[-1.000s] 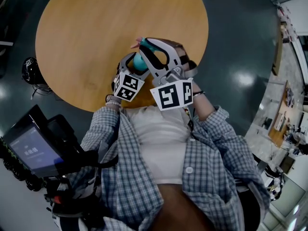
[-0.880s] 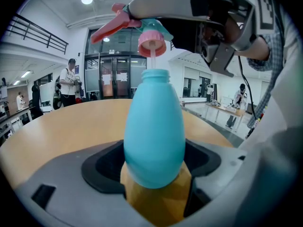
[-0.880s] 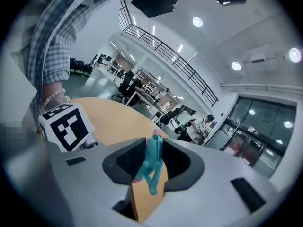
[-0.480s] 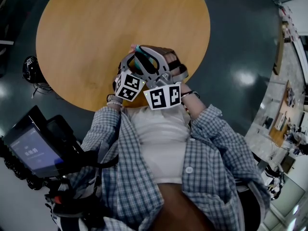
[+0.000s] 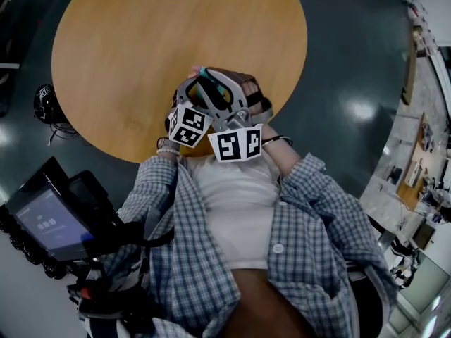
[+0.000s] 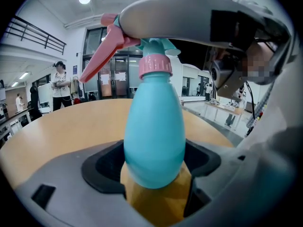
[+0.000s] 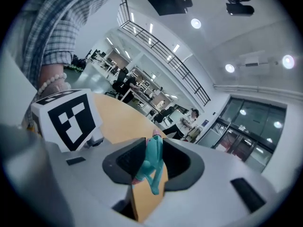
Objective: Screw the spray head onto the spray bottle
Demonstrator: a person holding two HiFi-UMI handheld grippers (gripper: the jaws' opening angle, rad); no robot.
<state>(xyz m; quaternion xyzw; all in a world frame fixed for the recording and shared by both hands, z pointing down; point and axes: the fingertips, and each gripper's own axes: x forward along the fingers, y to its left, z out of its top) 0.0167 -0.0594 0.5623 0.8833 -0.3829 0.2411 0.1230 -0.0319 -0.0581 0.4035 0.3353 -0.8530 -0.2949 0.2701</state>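
A teal spray bottle [image 6: 154,131] stands upright over the round wooden table [image 5: 141,41], and my left gripper [image 6: 154,174] is shut on its lower body. On its neck sits the spray head [image 6: 152,48], teal with a pink collar and a pink trigger [image 6: 102,56] pointing left. My right gripper [image 7: 149,167] is shut on the spray head [image 7: 152,162], and one of its fingers [image 6: 189,13] arches over the bottle's top. In the head view the left gripper [image 5: 185,89] and right gripper [image 5: 206,76] sit close together at the table's near edge, hiding most of the bottle.
A stand with a lit screen [image 5: 49,220] is at the lower left beside the person's checked shirt [image 5: 303,217]. A black object [image 5: 46,103] lies on the dark floor left of the table. People stand far off in the hall [image 6: 59,84].
My right gripper has come down and toward the left gripper with the spray head, which now sits on the bottle's neck. The left gripper has kept still.
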